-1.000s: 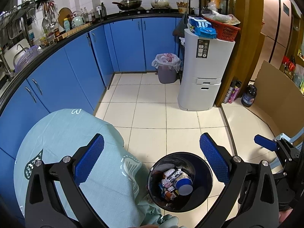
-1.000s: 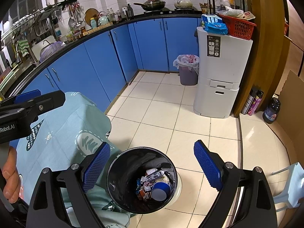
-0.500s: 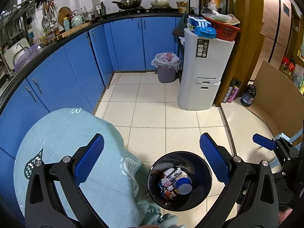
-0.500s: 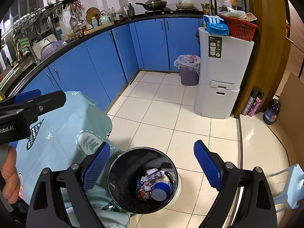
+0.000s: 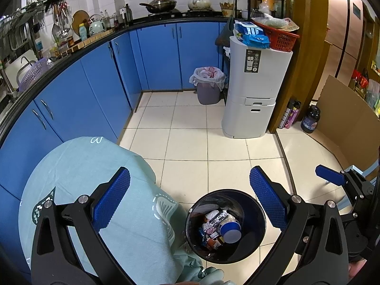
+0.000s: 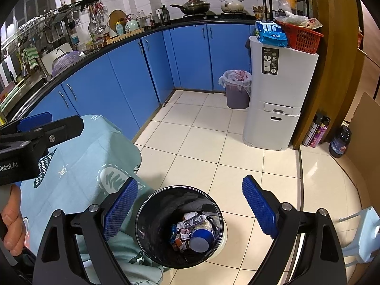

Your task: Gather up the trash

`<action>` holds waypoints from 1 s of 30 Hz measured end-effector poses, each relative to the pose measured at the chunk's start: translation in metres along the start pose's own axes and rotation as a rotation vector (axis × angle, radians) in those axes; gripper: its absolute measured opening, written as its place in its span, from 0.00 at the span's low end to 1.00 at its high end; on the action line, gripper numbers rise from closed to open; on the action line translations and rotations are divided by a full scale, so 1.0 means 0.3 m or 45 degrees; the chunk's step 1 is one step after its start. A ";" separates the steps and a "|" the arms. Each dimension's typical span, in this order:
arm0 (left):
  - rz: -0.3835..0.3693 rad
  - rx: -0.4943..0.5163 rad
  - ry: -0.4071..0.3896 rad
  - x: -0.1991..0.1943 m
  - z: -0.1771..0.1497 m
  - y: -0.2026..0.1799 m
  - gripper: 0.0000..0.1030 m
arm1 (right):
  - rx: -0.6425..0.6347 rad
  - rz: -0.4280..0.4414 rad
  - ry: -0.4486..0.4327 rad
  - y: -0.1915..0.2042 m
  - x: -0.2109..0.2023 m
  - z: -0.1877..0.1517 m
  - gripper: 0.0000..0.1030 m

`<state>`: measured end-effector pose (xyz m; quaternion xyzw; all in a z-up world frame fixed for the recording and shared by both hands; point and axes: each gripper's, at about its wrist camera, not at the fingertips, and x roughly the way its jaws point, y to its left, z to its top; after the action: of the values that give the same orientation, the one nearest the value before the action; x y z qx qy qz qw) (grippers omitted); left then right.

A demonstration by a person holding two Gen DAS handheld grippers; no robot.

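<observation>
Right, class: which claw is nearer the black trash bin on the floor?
Right. The right claw hangs open over the black bin, which sits centred between its fingers; the left claw hangs open off to the side, over the cloth-covered table.

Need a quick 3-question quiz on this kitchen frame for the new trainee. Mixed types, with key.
1. True or false: the left gripper is shut on a piece of trash.
2. What lies in the black bin? A) nothing B) wrappers and a blue cup C) water
3. What stands on the white cabinet beside the blue packet?

Key:
1. False; both it and the right gripper stand open and hold nothing.
2. B, blue cup among wrappers.
3. A red basket.
</observation>
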<state>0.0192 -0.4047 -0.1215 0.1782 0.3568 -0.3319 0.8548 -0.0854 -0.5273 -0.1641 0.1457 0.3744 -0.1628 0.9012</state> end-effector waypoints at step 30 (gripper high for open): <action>0.001 0.030 0.006 -0.017 -0.011 -0.008 0.96 | -0.001 -0.002 -0.002 -0.001 -0.005 0.003 0.85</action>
<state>0.0131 -0.4025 -0.1203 0.1891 0.3550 -0.3353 0.8520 -0.0859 -0.5276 -0.1626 0.1448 0.3737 -0.1634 0.9015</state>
